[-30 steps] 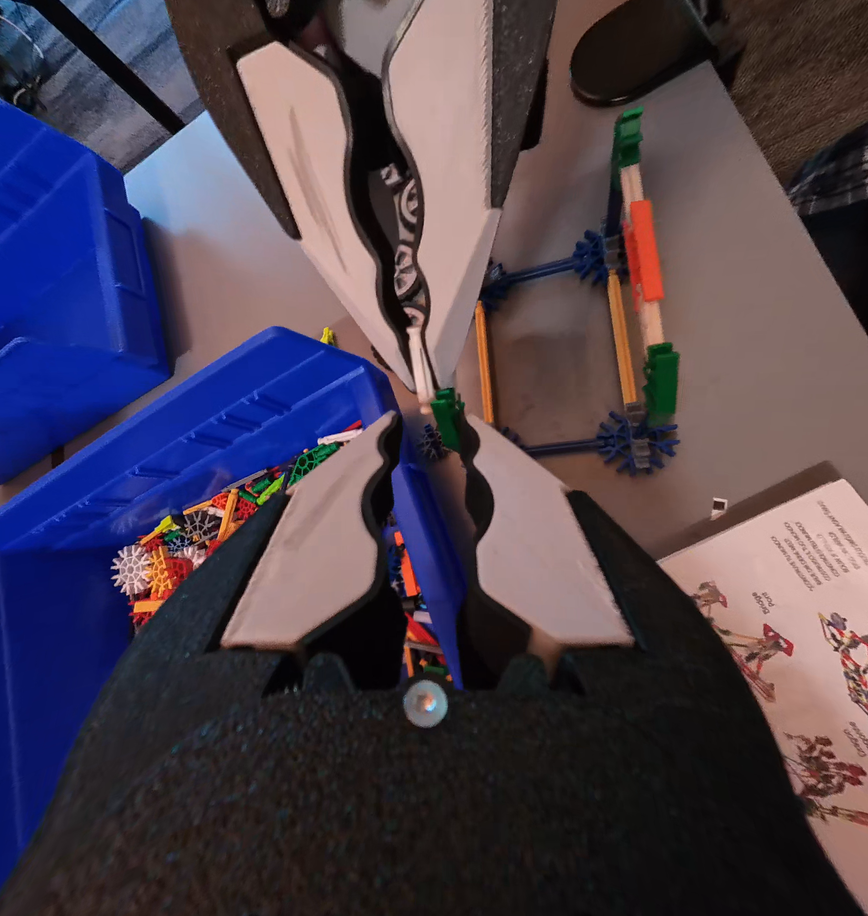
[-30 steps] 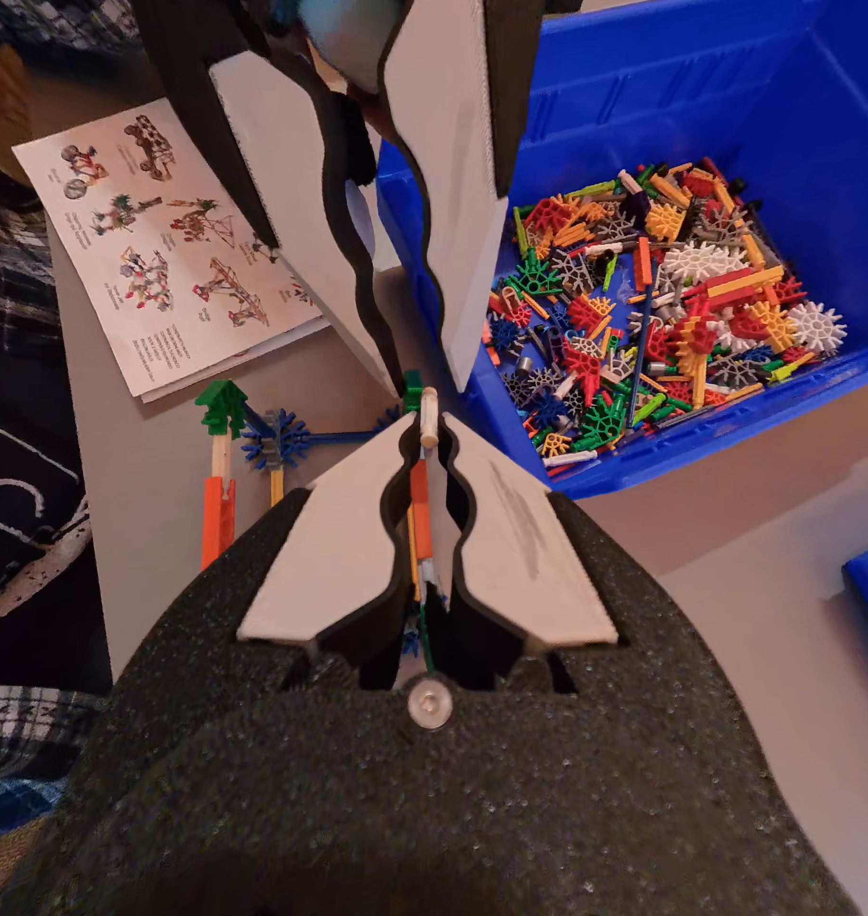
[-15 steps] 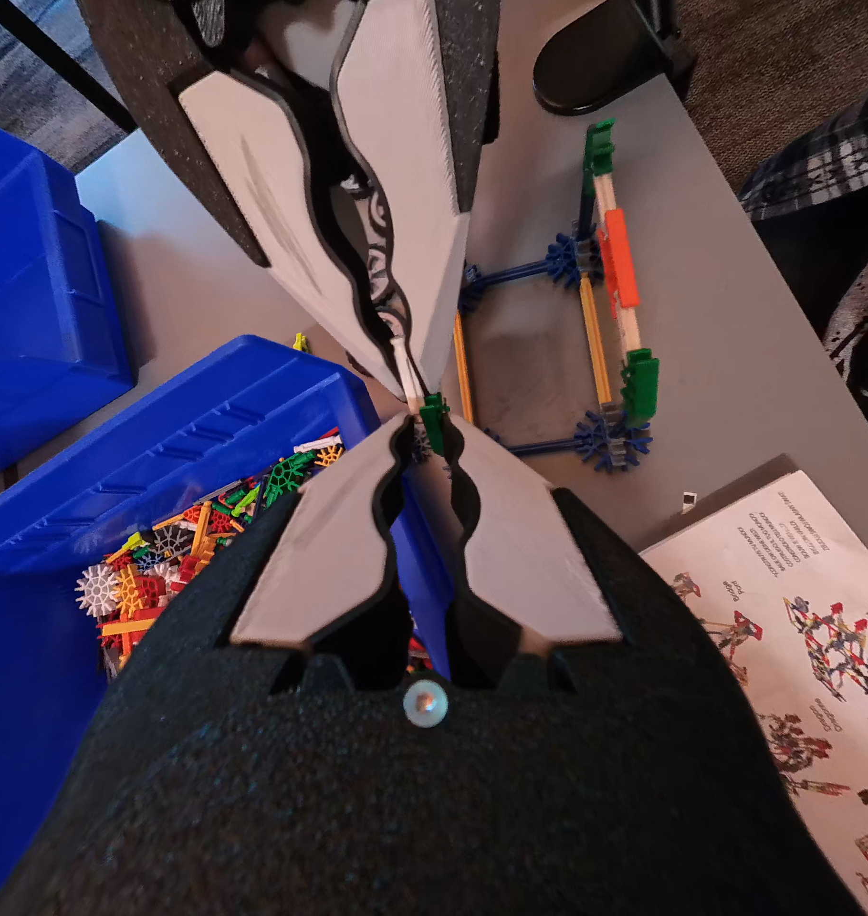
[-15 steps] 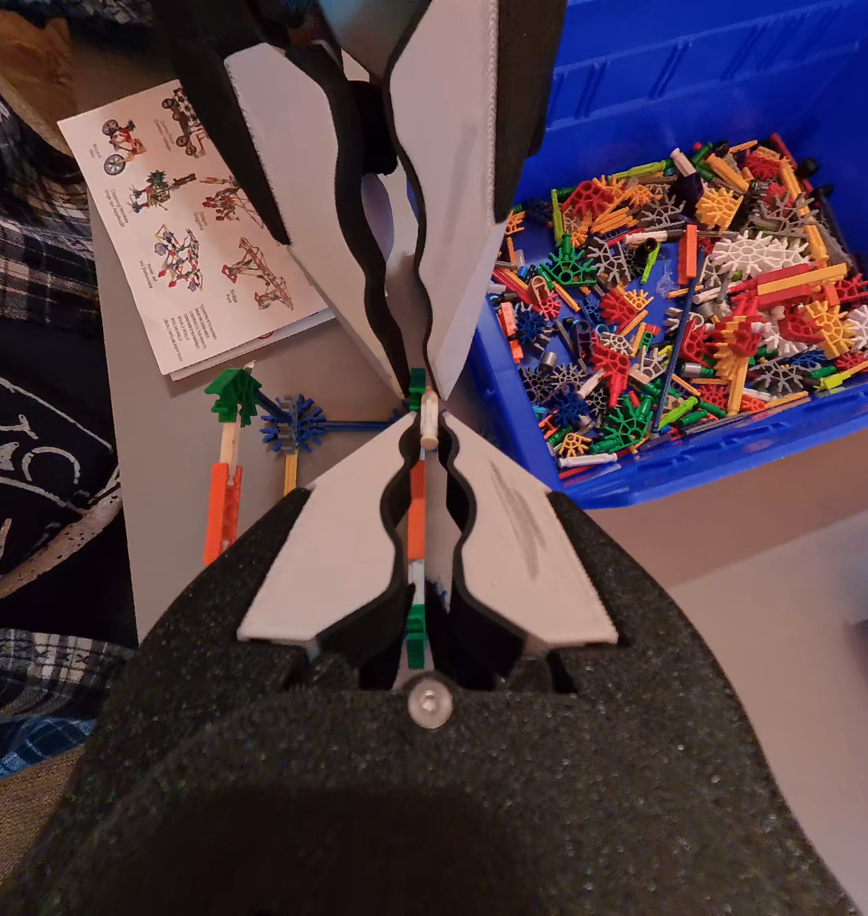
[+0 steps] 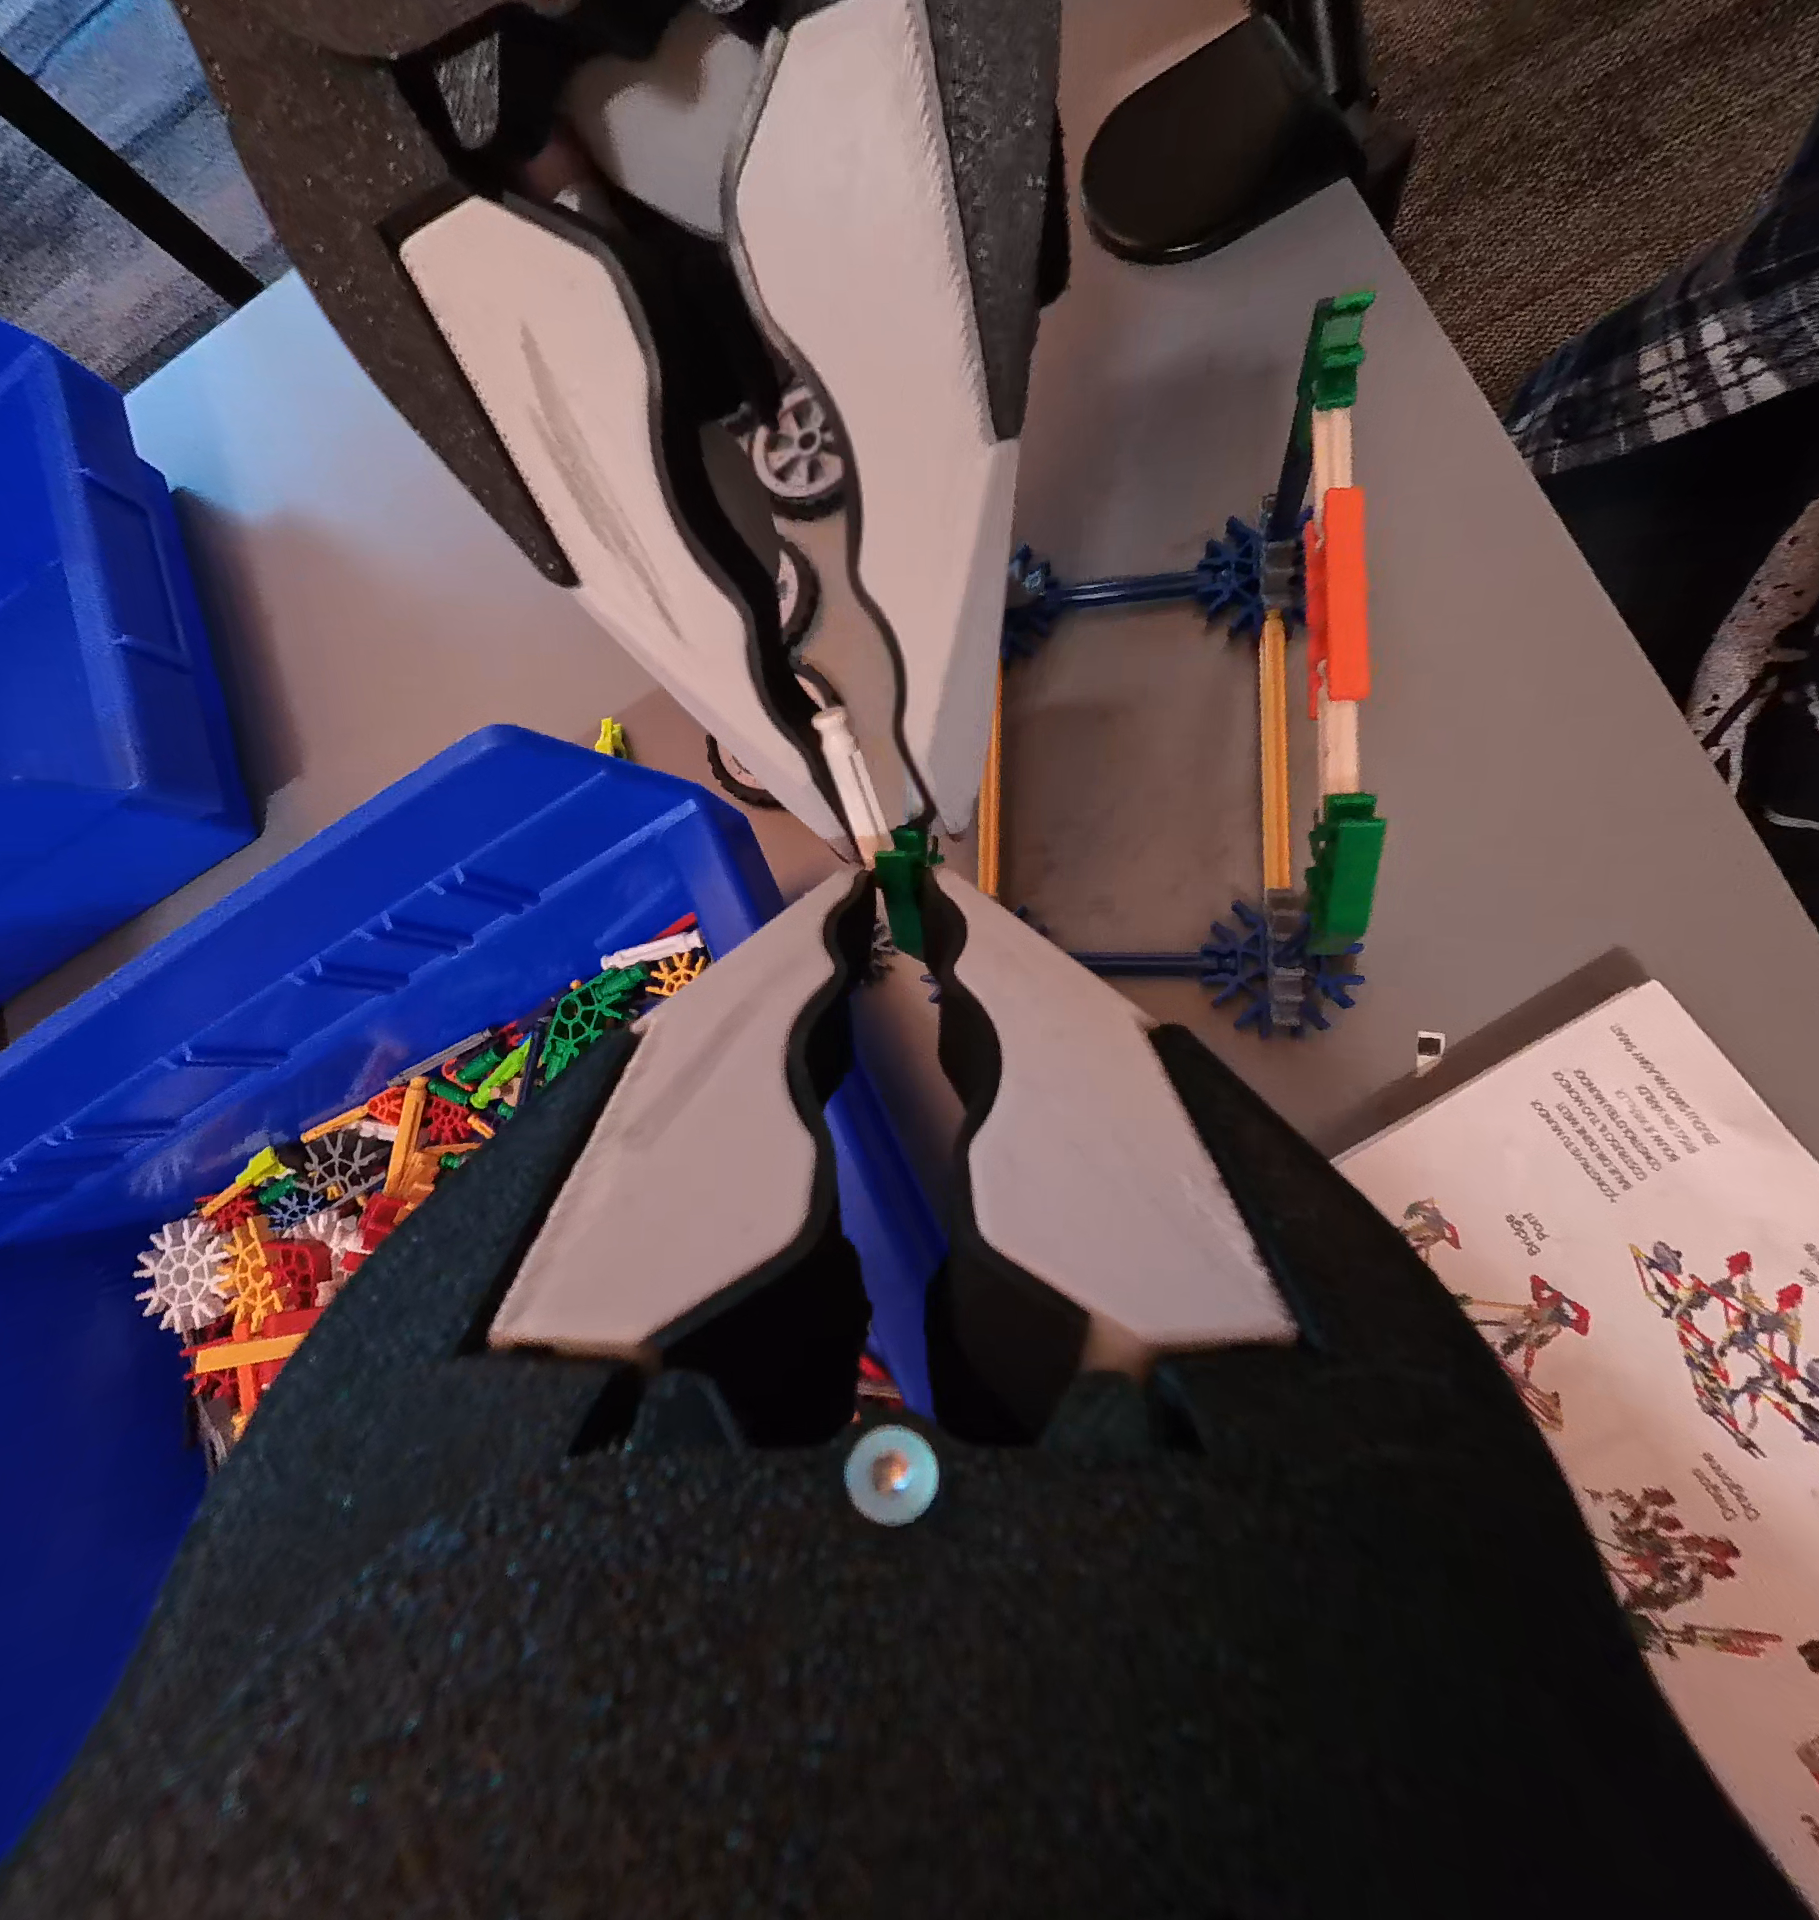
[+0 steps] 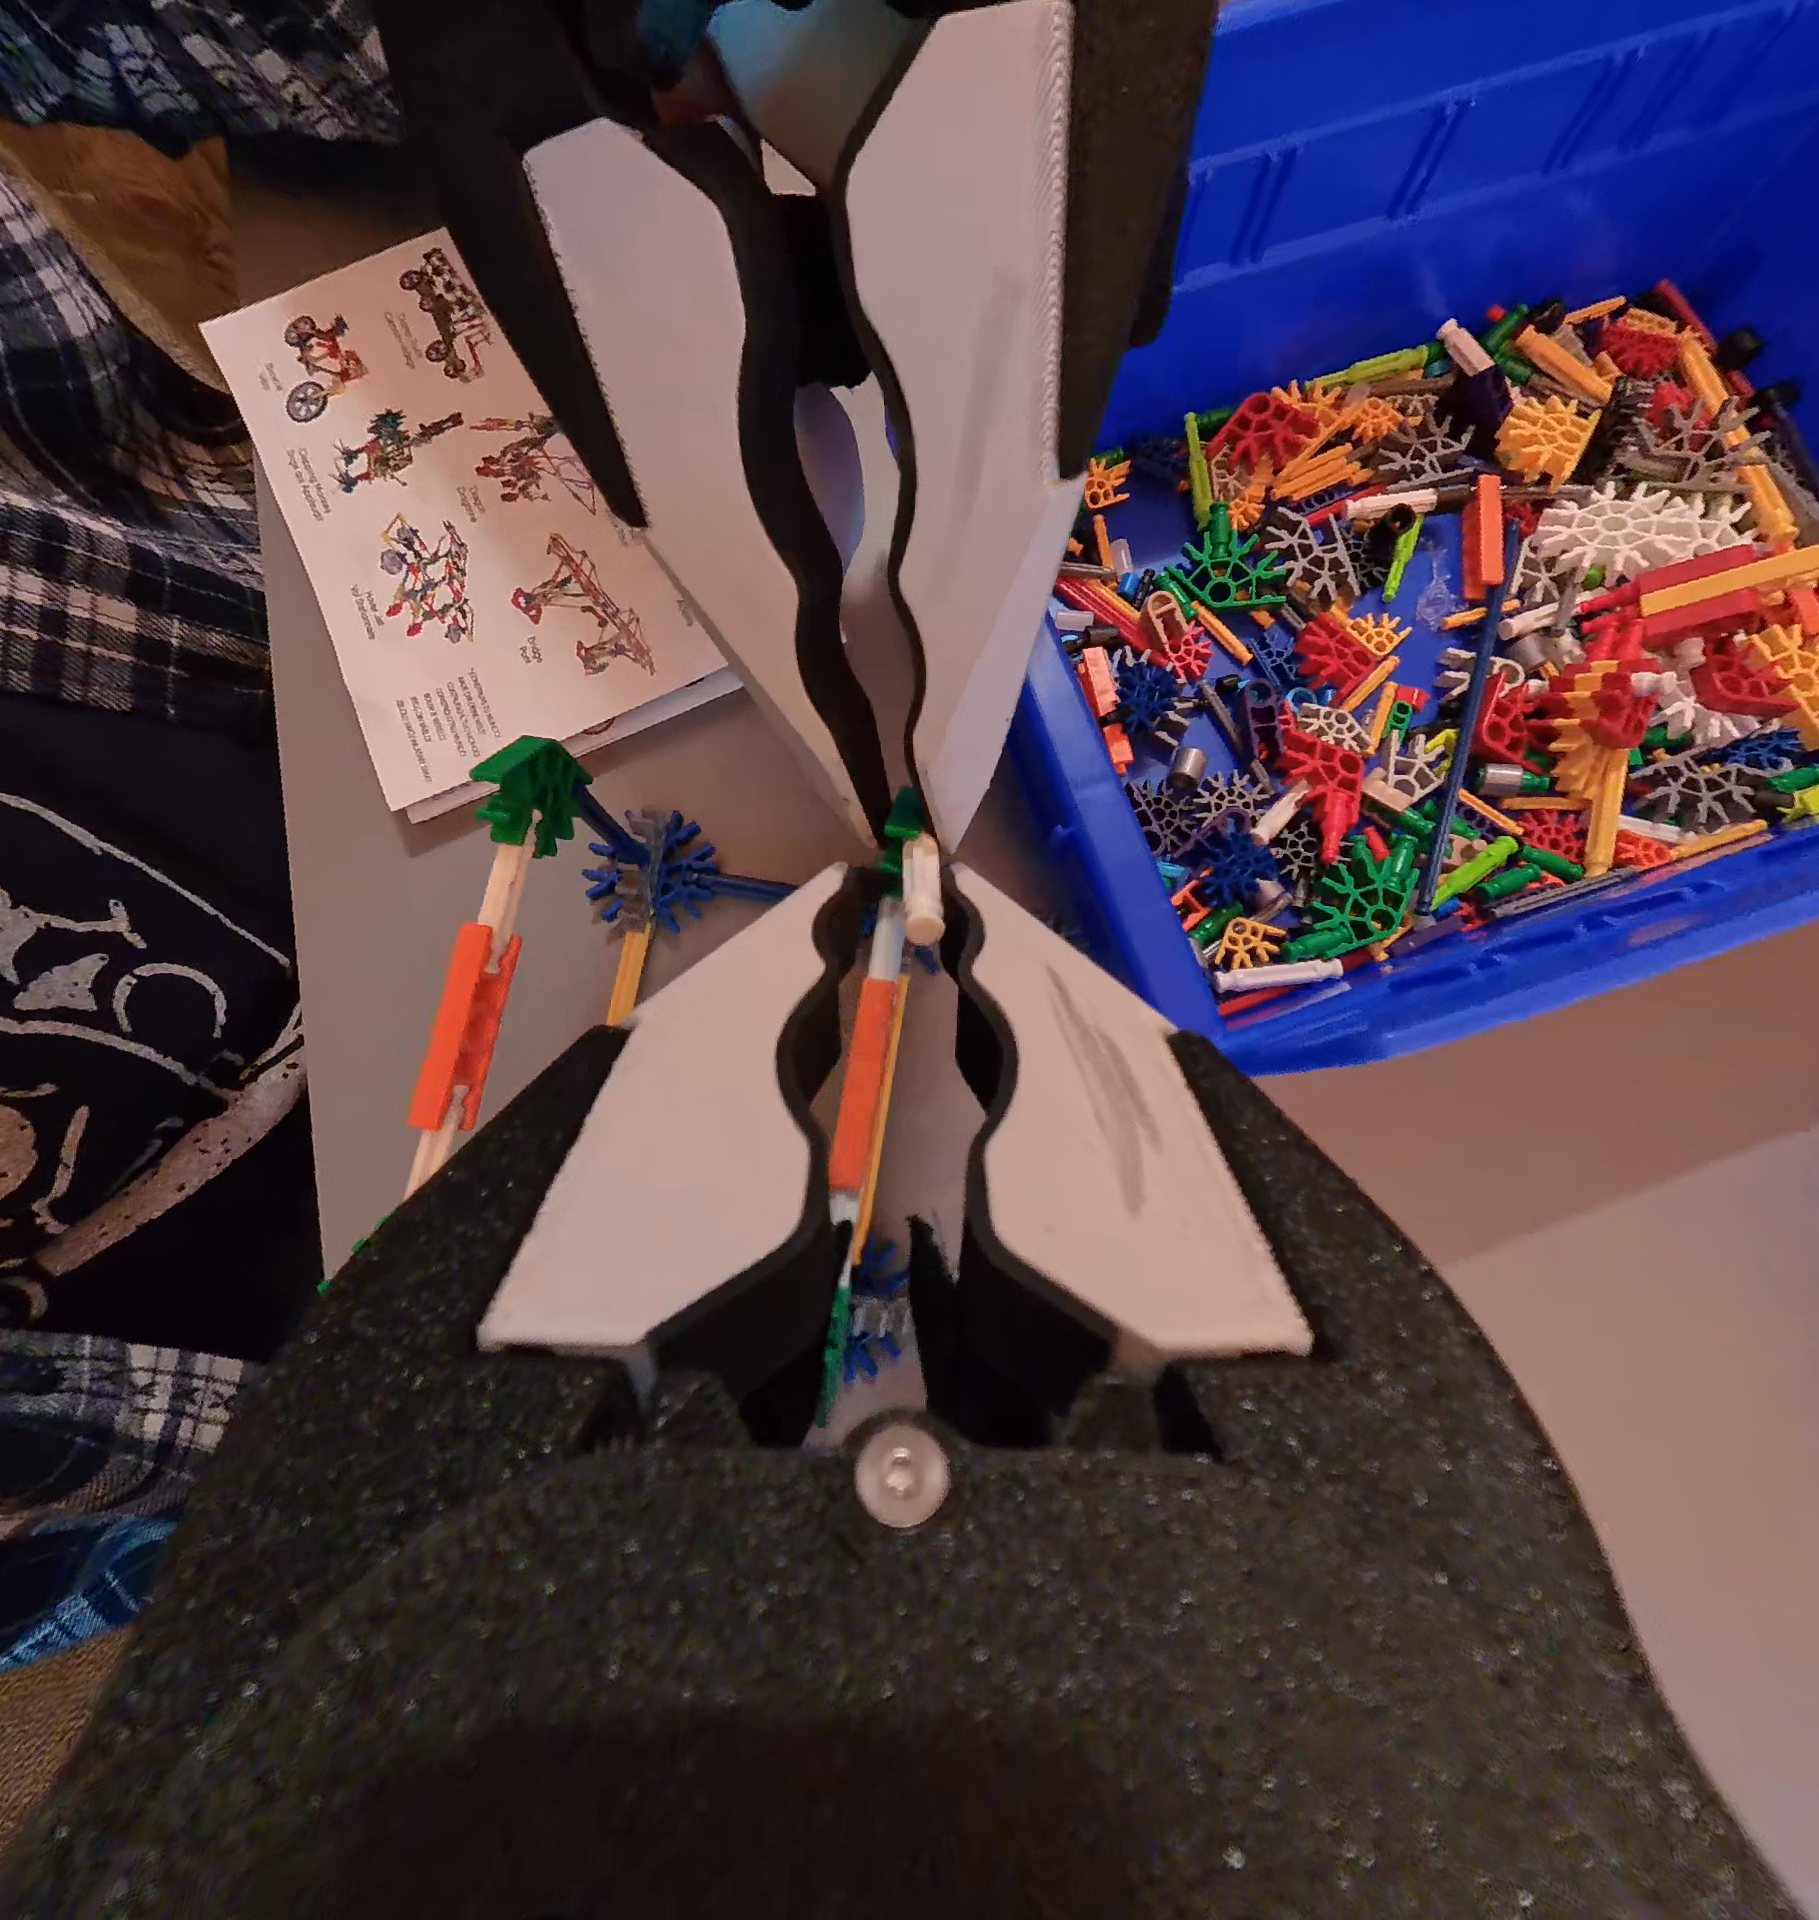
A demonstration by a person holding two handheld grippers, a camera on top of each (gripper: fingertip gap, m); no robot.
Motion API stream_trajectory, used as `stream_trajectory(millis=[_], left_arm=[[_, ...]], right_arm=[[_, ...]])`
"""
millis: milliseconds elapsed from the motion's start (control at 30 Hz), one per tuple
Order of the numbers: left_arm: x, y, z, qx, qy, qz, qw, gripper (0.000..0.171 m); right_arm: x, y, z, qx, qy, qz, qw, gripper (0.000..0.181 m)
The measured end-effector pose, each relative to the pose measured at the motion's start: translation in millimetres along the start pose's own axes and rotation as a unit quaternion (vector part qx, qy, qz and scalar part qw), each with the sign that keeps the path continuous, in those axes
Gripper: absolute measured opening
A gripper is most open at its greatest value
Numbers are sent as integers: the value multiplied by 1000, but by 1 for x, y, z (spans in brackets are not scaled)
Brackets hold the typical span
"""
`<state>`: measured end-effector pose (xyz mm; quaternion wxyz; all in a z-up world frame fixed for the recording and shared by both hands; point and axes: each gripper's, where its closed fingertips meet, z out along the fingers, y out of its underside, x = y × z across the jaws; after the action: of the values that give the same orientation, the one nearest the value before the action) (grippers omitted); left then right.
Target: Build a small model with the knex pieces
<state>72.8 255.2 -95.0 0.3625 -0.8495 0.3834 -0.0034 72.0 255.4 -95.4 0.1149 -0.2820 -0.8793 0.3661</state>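
Observation:
My left gripper [image 5: 900, 888] is shut on a green connector [image 5: 900, 914] at the near corner of a rod-and-connector frame [image 5: 1274, 727] lying on the grey table. My right gripper [image 6: 900, 883] is shut on a short white rod [image 6: 920, 883], and the rod's end meets the green connector [image 6: 903, 808]. The two grippers face each other tip to tip. In the left wrist view the right gripper [image 5: 884, 821] comes down from the top with the white rod [image 5: 848, 764]. In the right wrist view the left gripper [image 6: 900, 821] comes from the top. The frame [image 6: 463, 1018] has blue connectors, yellow rods and orange and green pieces.
A blue bin [image 5: 365, 987] of several loose coloured parts stands beside the frame and also shows in the right wrist view [image 6: 1507, 208]. A second blue bin [image 5: 53, 675] stands behind. An instruction sheet [image 5: 1663, 1247] lies on the table. Grey wheels [image 5: 801, 457] lie behind the right gripper. A person in plaid [image 6: 53, 520] stands at the table edge. The tips of both grippers are at nearly the same place.
My left gripper has closed from open onto the green connector. Both grippers have drawn together tip to tip. The right gripper has kept hold of the white rod.

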Motion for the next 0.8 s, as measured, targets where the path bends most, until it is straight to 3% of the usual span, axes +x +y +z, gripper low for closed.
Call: stream_trajectory(millis=[367, 800], left_arm=[[-2, 0, 0, -4, -7, 5, 1000, 5], [0, -2, 1, -6, -7, 12, 1000, 2]], right_arm=[[3, -2, 4, 11, 48, -17, 999, 11], [1, 0, 5, 8, 45, -28, 999, 5]])
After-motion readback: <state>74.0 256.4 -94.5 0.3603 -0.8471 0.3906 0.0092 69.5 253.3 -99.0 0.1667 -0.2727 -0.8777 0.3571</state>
